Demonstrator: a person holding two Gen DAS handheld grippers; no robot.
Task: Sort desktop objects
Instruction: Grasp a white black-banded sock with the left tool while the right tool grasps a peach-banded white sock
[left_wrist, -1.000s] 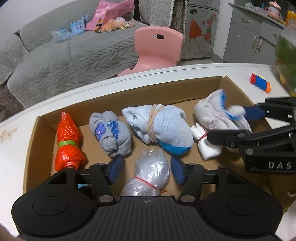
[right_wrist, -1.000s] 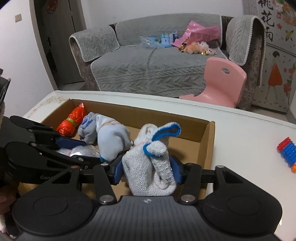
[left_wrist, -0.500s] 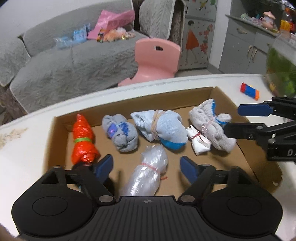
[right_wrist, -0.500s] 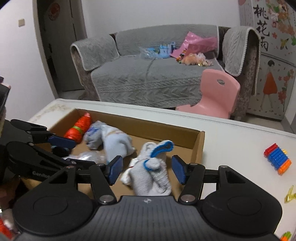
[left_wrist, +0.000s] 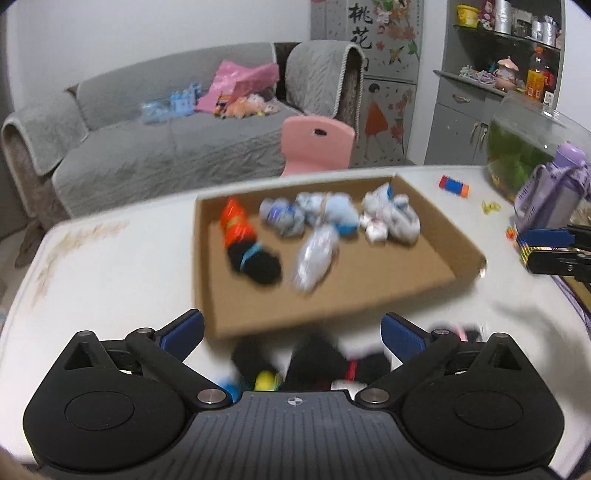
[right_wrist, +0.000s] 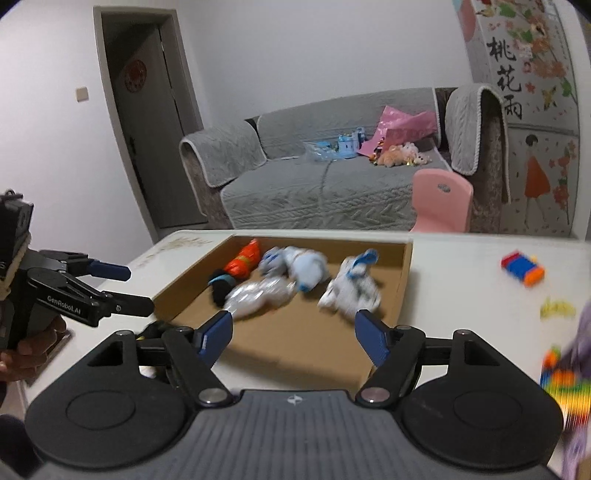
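A shallow cardboard box (left_wrist: 332, 310) (right_wrist: 404, 280) lies on the white table. It holds tied bundles: an orange one (left_wrist: 236, 225) (right_wrist: 245, 260), a black one (left_wrist: 255, 260), a clear plastic one (left_wrist: 316, 258) (right_wrist: 258, 295), a light blue one (left_wrist: 338, 210) and a white sock bundle with blue trim (left_wrist: 391, 218) (right_wrist: 351, 288). My left gripper (left_wrist: 291, 332) (right_wrist: 125, 288) hangs before the box's near wall, its jaws opening wide with nothing between them; blurred dark bundles (left_wrist: 317, 362) lie on the table below it. My right gripper (right_wrist: 293, 332) (left_wrist: 554, 247) is also opening and holds nothing.
A block toy (left_wrist: 452, 186) (right_wrist: 522, 267) and a yellow clip (right_wrist: 557, 308) lie on the table right of the box. A purple bottle (left_wrist: 554, 195) and a fish tank (left_wrist: 528, 147) stand at the far right. A pink chair (left_wrist: 316, 144) and a grey sofa are beyond.
Both grippers have drawn back and up from the box while opening. The left let go of the clear plastic bundle, the right let go of the white sock bundle; both bundles lie in the box.
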